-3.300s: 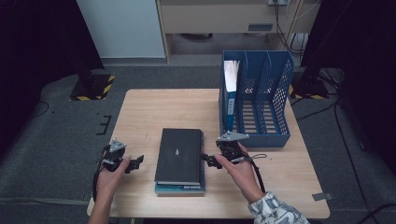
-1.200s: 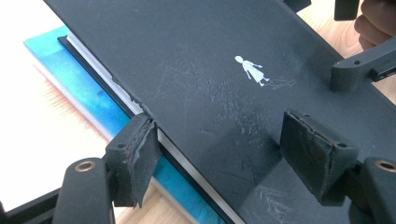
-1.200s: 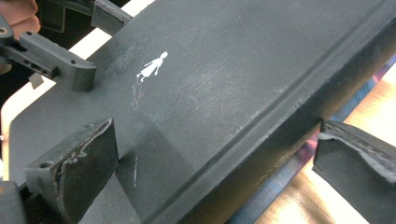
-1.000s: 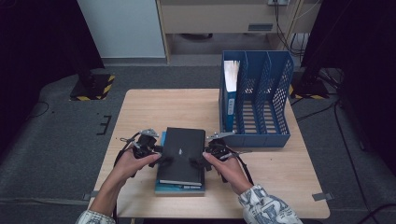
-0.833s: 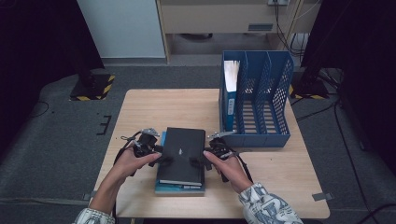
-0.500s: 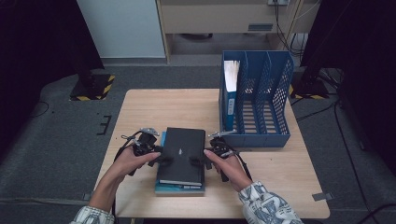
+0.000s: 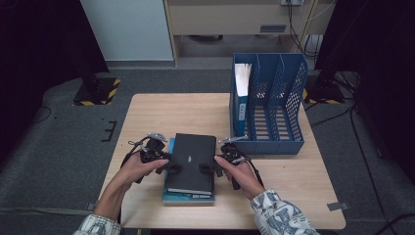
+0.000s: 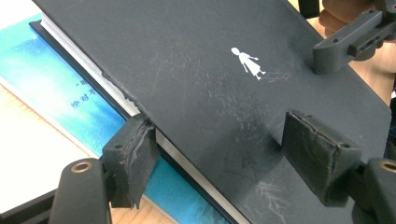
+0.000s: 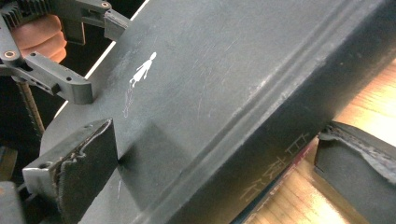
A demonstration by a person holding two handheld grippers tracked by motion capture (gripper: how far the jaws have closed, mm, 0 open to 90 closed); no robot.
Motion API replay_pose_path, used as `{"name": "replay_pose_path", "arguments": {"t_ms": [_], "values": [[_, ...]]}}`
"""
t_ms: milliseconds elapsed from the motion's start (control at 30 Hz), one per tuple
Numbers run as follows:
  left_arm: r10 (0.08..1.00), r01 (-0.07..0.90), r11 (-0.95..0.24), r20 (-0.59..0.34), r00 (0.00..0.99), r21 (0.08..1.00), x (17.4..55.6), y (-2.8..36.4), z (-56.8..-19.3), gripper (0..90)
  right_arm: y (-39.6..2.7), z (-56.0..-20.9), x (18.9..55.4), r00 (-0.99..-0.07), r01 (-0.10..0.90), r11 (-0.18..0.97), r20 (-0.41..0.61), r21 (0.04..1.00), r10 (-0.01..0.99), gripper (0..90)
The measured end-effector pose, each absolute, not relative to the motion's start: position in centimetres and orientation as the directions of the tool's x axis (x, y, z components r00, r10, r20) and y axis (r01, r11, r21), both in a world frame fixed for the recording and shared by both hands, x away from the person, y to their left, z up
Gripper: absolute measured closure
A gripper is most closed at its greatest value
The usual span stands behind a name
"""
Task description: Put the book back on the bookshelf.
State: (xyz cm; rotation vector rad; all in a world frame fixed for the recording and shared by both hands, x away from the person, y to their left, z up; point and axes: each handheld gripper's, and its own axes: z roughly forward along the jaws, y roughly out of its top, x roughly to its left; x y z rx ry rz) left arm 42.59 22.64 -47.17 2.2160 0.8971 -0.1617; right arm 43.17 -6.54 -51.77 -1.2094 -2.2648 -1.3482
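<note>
The black book [image 7: 191,161] lies flat on top of a blue book [image 7: 188,197], near the front edge of the table [image 7: 161,110] and just left of the blue rack [image 7: 288,98]. Its long axis runs away from the person, toward the far side of the table; the spine is on the rack's side and the page edges are on the other.

The left gripper [image 7: 172,166] has its jaws around the book's page-edge side, one pad on the cover and the other at the underside of the page block. In the left gripper view [image 8: 219,154] the lower pad touches the edge and the upper pad sits on the cover, so it is closed on the black book. The right gripper [image 7: 208,169] straddles the spine side. In the right gripper view [image 9: 205,163] one pad rests on the cover, while the other stands just beside the spine's lower edge above the wood; whether it presses cannot be told.

The black cover is matte, scuffed and finely scratched, with rounded corners, a small white figure printed near its middle and a groove beside the spine. The spine carries faint embossed characters, seen in the right gripper view. The left gripper view adds the white page edges and the glossy blue cover beneath. The rack is perforated plastic with three slots; a blue binder [image 7: 241,93] stands in the slot nearest the book.
</note>
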Motion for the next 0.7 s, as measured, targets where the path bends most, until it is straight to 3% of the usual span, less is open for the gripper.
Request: {"name": "replay_pose_path", "arguments": {"t_ms": [400,700], "values": [[0.549,0.633,-0.509,-0.346,0.761,0.584,42.6,22.4,-46.9,26.8,-6.3,-51.2,43.4,-0.618,0.761,0.243,0.557,0.602,0.555,1.0],[0.556,0.628,-0.497,-0.336,0.760,0.599,42.4,23.3,-46.2,33.5,-5.8,-49.6,43.5,-0.645,0.730,0.265,0.506,0.630,0.573,5.9]]}}
